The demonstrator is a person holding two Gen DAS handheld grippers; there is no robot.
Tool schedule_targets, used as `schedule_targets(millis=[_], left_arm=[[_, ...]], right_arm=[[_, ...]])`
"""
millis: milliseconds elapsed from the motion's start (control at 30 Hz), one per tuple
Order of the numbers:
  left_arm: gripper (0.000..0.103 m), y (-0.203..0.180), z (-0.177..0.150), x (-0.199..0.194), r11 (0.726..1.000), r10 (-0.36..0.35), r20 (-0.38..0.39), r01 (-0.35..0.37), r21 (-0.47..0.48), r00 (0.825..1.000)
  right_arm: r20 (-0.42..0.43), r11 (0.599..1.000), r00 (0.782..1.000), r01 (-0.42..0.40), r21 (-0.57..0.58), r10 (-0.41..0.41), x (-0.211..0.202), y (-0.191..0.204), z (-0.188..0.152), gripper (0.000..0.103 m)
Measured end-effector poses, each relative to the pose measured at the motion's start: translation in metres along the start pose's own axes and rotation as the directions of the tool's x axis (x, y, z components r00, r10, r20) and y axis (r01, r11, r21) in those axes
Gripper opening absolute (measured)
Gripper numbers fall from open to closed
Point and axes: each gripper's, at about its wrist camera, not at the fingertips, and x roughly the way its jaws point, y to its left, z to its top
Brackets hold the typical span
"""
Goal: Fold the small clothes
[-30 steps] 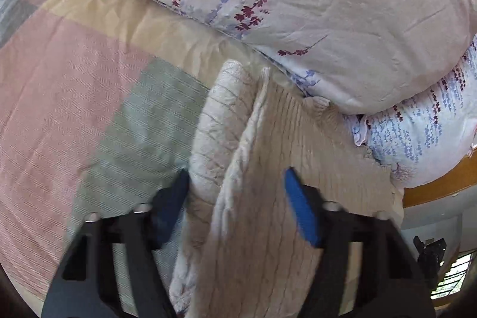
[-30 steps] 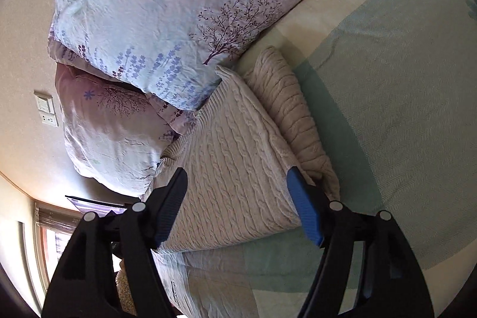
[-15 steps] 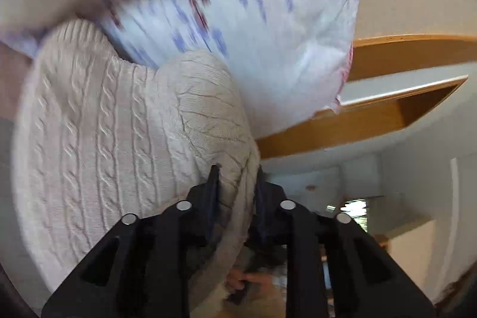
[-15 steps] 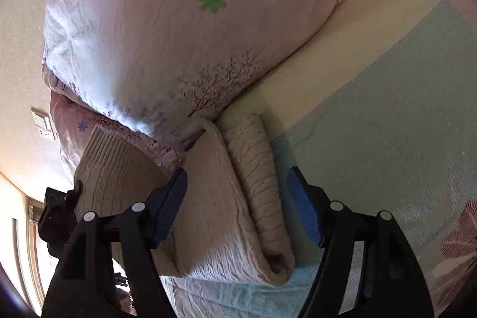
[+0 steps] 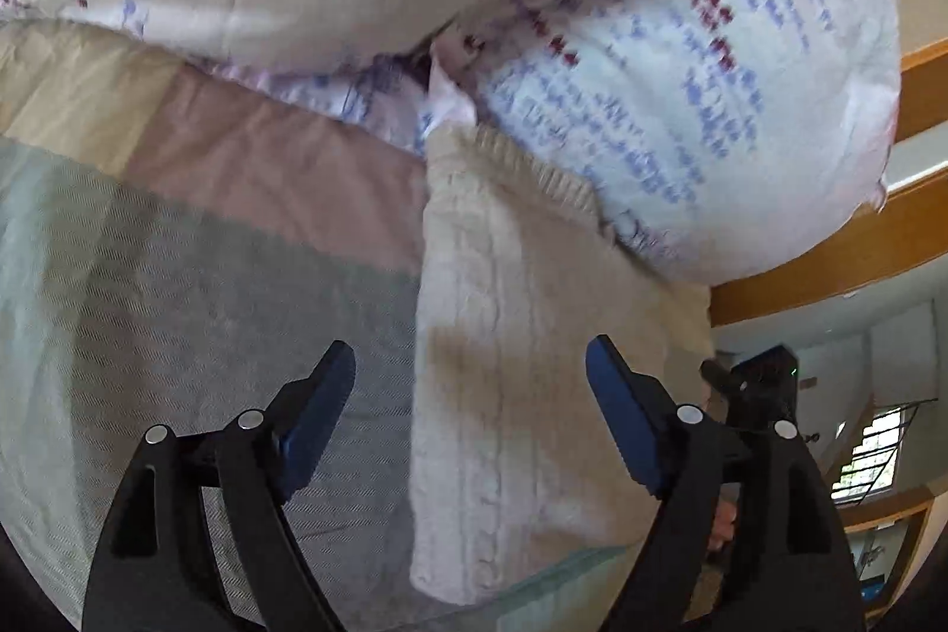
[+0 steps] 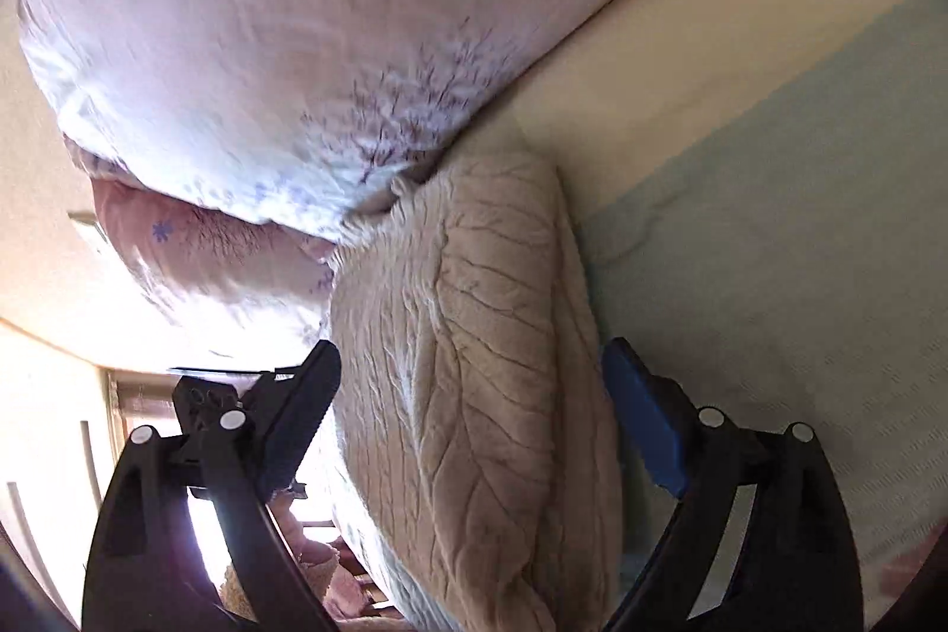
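A cream cable-knit sweater [image 5: 521,365] lies folded on the bed, its far end tucked against the pillows. My left gripper [image 5: 471,389] is open and empty, its right finger over the sweater and its left finger over the bedspread. In the right wrist view the sweater [image 6: 474,383] fills the lower middle, thick and rolled at its right side. My right gripper [image 6: 474,395] is open, its fingers standing on either side of the sweater without closing on it. The other gripper [image 6: 207,395] shows at the sweater's left.
Two floral pillows [image 5: 681,69] press on the sweater's far end; they also show in the right wrist view [image 6: 266,39]. The bedspread [image 5: 178,276] has green, pink and yellow blocks. A wooden headboard [image 5: 859,241] and the room lie to the right.
My left gripper was shut on the sweater's edge half a second ago; it has let go and opened. My right gripper has moved in closer, straddling the sweater.
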Motion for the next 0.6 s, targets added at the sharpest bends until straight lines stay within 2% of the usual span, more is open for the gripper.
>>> schedule_targets(millis=[100,133,167,200,233,267,300,333,367,400,467,500,567,600], left_arm=[[0.082,0.005,-0.016,0.024,0.998,0.054,-0.056,-0.052,0.032,0.997],[0.084,0.005,-0.019,0.03,0.999,0.046,-0.054,-0.045,0.031,0.997],[0.09,0.005,-0.022,0.033,0.999,0.034,-0.048,-0.033,0.028,0.998],[0.092,0.0,-0.023,0.035,0.999,0.023,-0.022,-0.022,0.04,1.0],[0.093,-0.006,-0.023,0.041,0.998,0.025,-0.018,-0.024,0.055,1.0],[0.082,-0.013,-0.023,0.044,0.997,0.024,-0.003,-0.024,0.077,1.0],[0.069,-0.017,-0.024,0.051,0.997,-0.027,-0.032,0.029,0.073,0.999],[0.066,-0.019,-0.026,0.053,0.998,-0.026,-0.029,0.027,0.055,0.999],[0.05,-0.023,-0.024,0.053,0.997,-0.048,-0.03,0.049,0.053,0.998],[0.042,-0.019,-0.022,0.043,0.994,-0.098,-0.037,0.1,0.052,0.994],[0.039,-0.009,-0.026,0.021,0.98,-0.187,-0.049,0.19,0.059,0.981],[0.039,-0.009,-0.027,0.004,0.975,-0.195,-0.029,0.197,0.106,0.98],[0.039,-0.006,-0.029,-0.024,0.969,-0.164,0.006,0.16,0.19,0.986],[0.041,-0.002,-0.029,-0.031,0.969,-0.128,0.021,0.12,0.214,0.992]], right_arm=[[0.007,1.0,1.0,0.011,-0.019,-0.011,0.009,0.005,-0.003,0.089],[0.008,1.0,1.0,0.01,-0.026,-0.01,0.012,0.006,-0.004,0.089],[0.01,0.999,1.0,0.007,-0.036,-0.006,0.013,0.007,-0.006,0.082],[-0.01,0.999,1.0,-0.004,-0.036,0.004,0.019,0.006,-0.008,0.073],[-0.04,1.0,0.999,-0.006,-0.025,0.005,0.027,0.005,-0.011,0.042],[-0.039,1.0,0.999,-0.026,-0.011,0.025,0.031,0.003,-0.016,0.035],[-0.025,0.998,0.998,-0.061,-0.005,0.061,0.033,0.006,-0.019,0.034],[-0.018,0.995,0.995,-0.098,-0.007,0.098,0.031,0.01,-0.022,0.031],[-0.013,0.991,0.991,-0.133,-0.019,0.133,0.029,0.017,-0.026,0.03],[-0.013,0.985,0.987,-0.163,-0.047,0.163,0.027,0.03,-0.031,0.029],[-0.034,0.972,0.978,-0.21,-0.102,0.207,0.027,0.053,-0.04,0.029],[-0.057,0.962,0.97,-0.241,-0.129,0.236,0.031,0.065,-0.045,0.028],[-0.097,0.949,0.962,-0.267,-0.17,0.254,0.042,0.081,-0.051,0.028],[-0.104,0.95,0.969,-0.241,-0.197,0.224,0.05,0.085,-0.052,0.028]])
